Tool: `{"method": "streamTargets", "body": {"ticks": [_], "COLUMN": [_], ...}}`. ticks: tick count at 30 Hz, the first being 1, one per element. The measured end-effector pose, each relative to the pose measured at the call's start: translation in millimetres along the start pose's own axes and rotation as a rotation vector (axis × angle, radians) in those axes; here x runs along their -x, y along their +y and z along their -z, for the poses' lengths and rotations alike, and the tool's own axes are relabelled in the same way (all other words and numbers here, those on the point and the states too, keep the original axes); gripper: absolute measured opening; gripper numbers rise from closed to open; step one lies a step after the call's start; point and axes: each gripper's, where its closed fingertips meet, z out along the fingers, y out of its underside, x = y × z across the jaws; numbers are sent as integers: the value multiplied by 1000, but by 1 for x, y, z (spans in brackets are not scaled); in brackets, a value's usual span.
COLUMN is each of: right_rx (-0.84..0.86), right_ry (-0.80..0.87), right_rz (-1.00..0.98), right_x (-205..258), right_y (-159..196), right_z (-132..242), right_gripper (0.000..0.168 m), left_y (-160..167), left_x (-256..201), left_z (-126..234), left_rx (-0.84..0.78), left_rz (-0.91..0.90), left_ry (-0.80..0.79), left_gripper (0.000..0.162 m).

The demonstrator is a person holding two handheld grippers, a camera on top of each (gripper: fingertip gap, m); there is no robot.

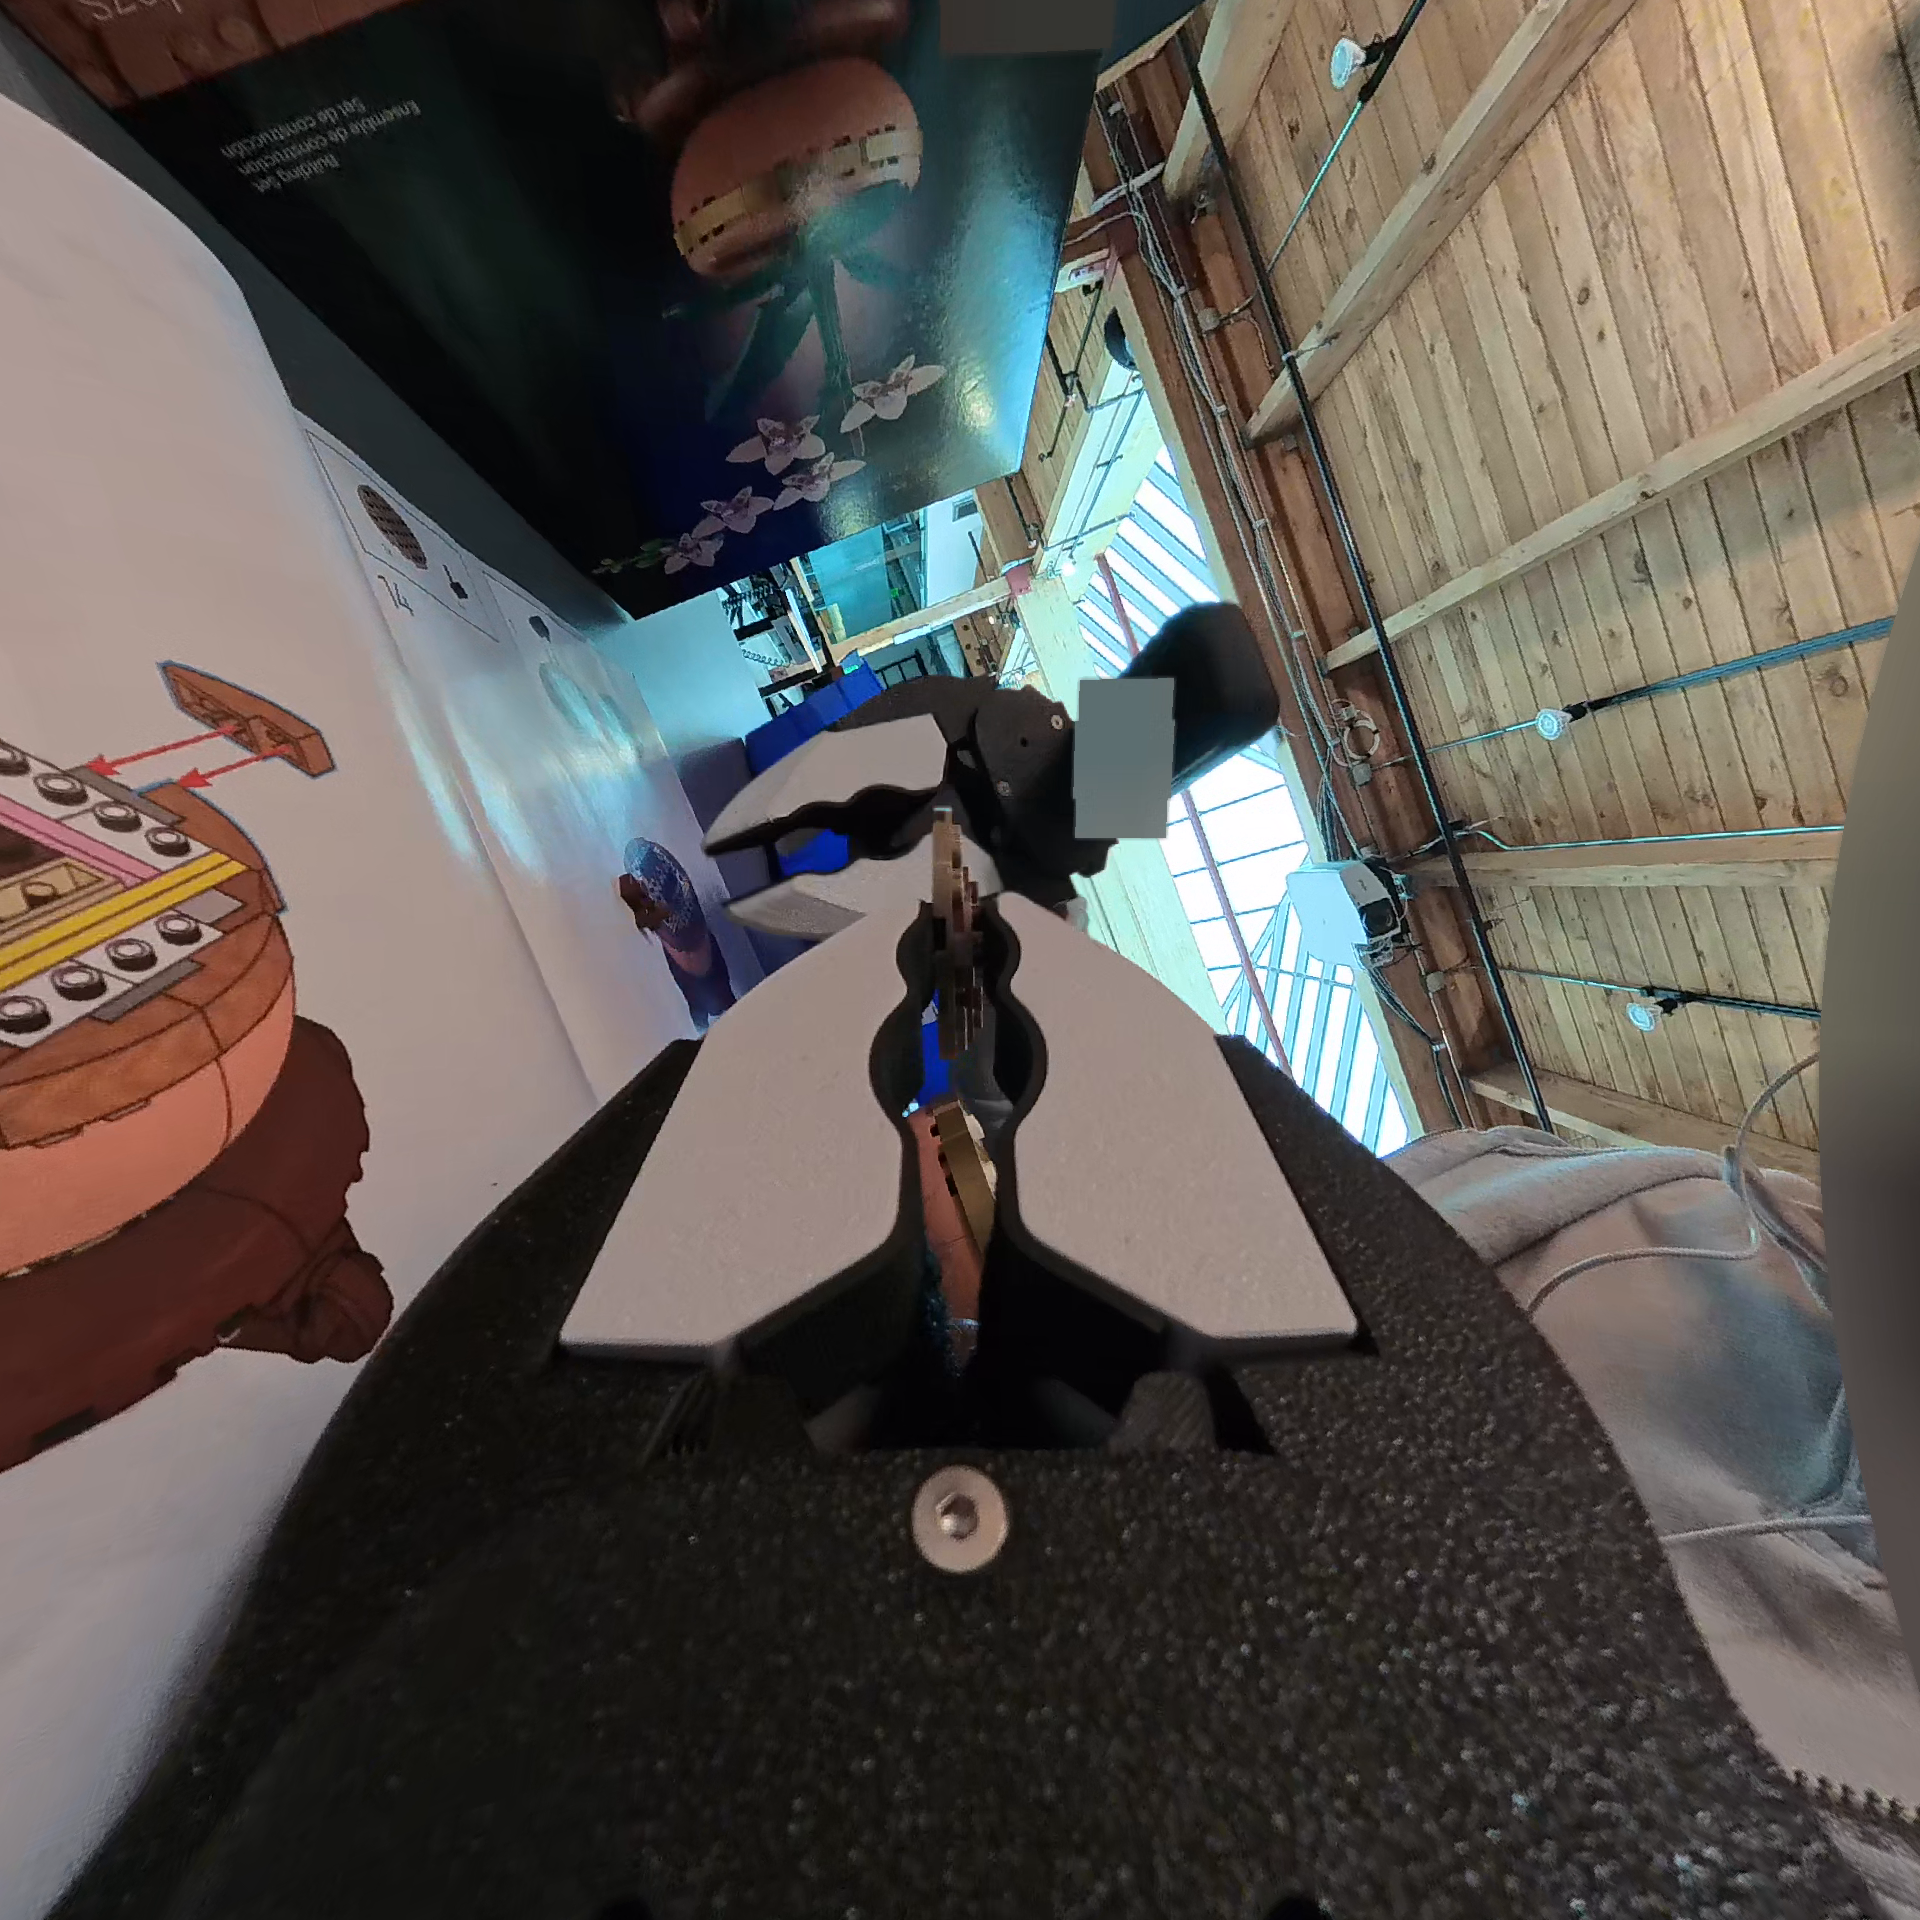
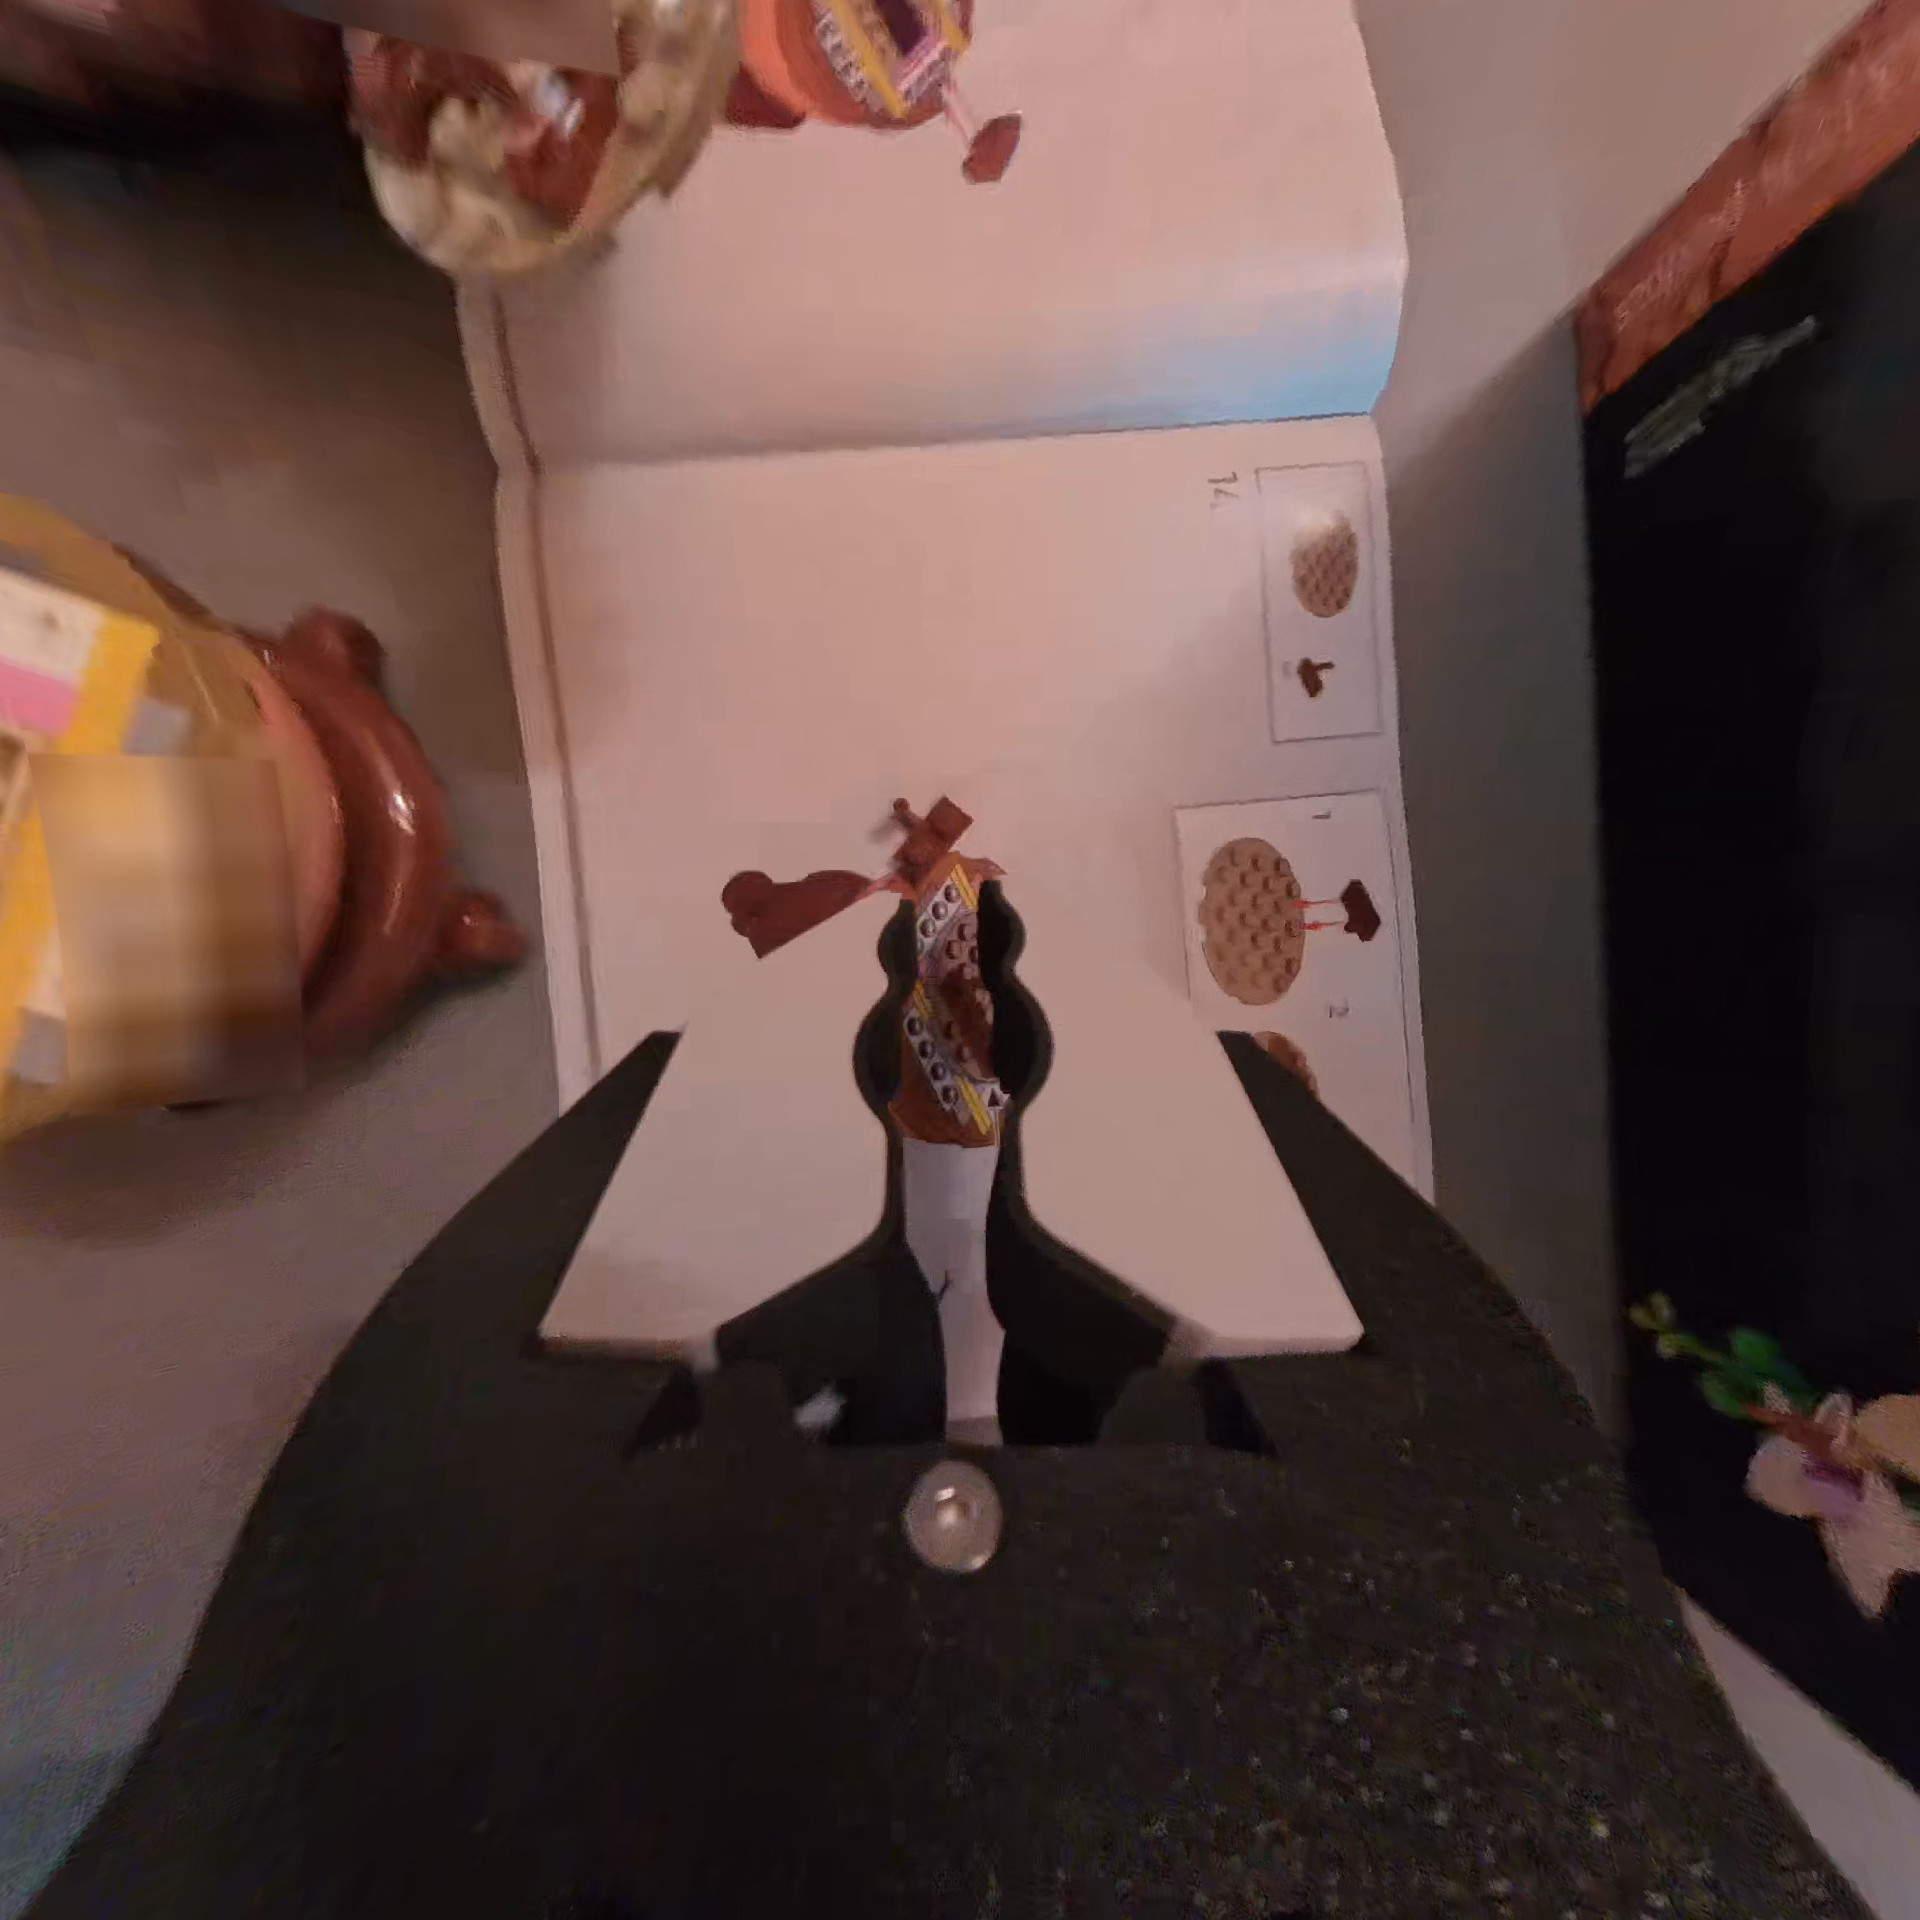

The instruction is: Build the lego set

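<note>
Two grippers are in play, and only one carries a part. The left gripper (image 1: 951,935) has its fingers narrowed onto a thin tan studded plate (image 1: 951,914), seen edge-on and held up off the surface. The right gripper (image 2: 951,904) has its fingers drawn close together with nothing gripped between them; through the gap shows only a printed drawing on the page beneath. In the left wrist view that same right gripper sits just beyond the plate, its fingers somewhat apart there, so its exact opening is uncertain.

Past the fingers, the instruction booklet (image 2: 935,644) lies open on the grey surface (image 2: 260,1351), showing a round tan plate receiving a small brown piece. To its left stands the partly built pot (image 2: 312,831), rounded, brown and orange, with its studded top uncovered. On the right lies the dark set box (image 2: 1766,831).

I judge the build well advanced: the pot body looks finished, while the tan plate needs its brown piece and then fitting.
</note>
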Motion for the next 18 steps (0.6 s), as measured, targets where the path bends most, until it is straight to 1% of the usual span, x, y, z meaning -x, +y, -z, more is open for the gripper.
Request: {"method": "streamTargets", "body": {"ticks": [2, 4, 6, 9, 14, 18], "right_rx": [-9, 7, 14, -23, -53, -82], "right_ry": [-28, -35, -6, 13, 40, 65], "right_rz": [43, -8, -85, -174, -210, -229], "right_x": [5, 7, 5, 7, 12, 10], "right_y": [-4, -6, -6, -8, -10, -12], "right_z": [-5, -10, -13, -13, -17, -19], "right_gripper": [8, 8, 7, 6, 7, 2], "left_y": [-1, -2, -3, -3, -2, -2], "left_x": [0, 0, 1, 2, 2, 2], "left_z": [0, 1, 1, 1, 0, 0], "left_rx": [-5, -14, -25, -26, -11, -13], "left_rz": [-2, -6, -8, -5, 1, -1], "left_ry": [-1, -5, -12, -16, -18, -19], "left_gripper": [7, 7, 7, 7, 7, 7]}}
